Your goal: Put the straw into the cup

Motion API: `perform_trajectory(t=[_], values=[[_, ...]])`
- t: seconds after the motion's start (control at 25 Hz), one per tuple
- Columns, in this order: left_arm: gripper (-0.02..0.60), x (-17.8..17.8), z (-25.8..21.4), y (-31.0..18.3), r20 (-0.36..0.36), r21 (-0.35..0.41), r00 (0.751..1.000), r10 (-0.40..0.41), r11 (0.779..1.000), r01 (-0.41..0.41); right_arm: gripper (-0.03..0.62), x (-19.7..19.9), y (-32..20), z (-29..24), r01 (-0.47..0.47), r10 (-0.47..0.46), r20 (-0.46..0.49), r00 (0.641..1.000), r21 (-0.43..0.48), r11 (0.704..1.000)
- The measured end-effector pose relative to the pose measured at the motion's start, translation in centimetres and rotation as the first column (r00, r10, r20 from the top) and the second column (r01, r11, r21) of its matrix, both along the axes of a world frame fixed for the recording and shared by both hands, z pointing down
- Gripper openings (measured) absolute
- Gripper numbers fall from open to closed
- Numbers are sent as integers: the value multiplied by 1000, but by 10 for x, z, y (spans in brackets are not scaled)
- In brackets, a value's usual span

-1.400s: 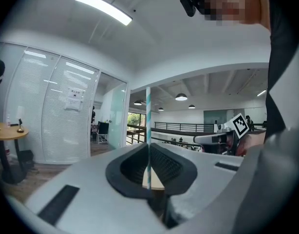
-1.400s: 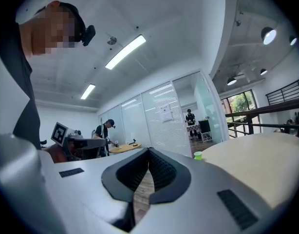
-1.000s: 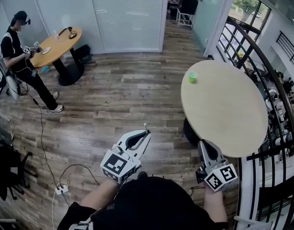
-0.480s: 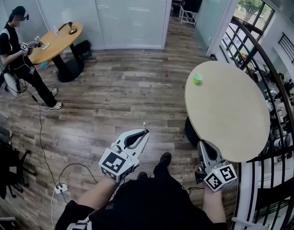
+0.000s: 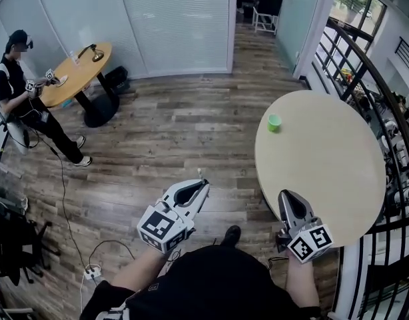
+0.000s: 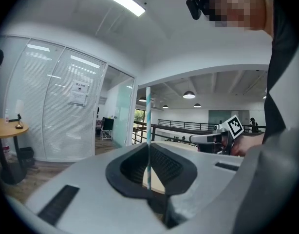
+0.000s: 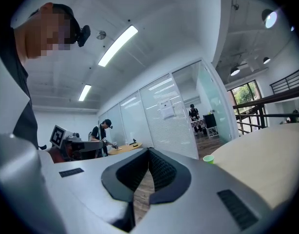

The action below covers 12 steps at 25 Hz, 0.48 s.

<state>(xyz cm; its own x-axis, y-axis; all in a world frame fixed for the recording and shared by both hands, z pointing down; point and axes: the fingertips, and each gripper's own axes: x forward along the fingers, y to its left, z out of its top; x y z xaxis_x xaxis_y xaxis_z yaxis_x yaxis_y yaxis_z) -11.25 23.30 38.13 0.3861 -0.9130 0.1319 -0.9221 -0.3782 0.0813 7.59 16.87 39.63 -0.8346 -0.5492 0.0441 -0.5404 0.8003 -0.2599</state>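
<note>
One straw [image 6: 148, 113] in left gripper [image 6: 148, 145]

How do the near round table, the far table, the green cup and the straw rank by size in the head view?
1. near round table: largest, also nearest.
2. far table: smaller, but farther off.
3. green cup.
4. straw: only a thin tip shows.

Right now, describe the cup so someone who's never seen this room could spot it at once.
Find the big round pale table on the right, next to the black railing. Near its far left edge stands a small cup. It is bright green and the only thing on that table.
</note>
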Motion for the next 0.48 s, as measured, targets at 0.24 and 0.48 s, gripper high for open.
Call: perform_trajectory(t=[0.24,0.48], values=[[18,22,7,-67,-12,-21,1000,6,1000,-6,21,18,-60,16,2,-2,6,1000,-35,999],[18,44,10,-116,-23,-25,999,38,999,-39,21,35,-99,22,-14,14,5,1000,-51,999]])
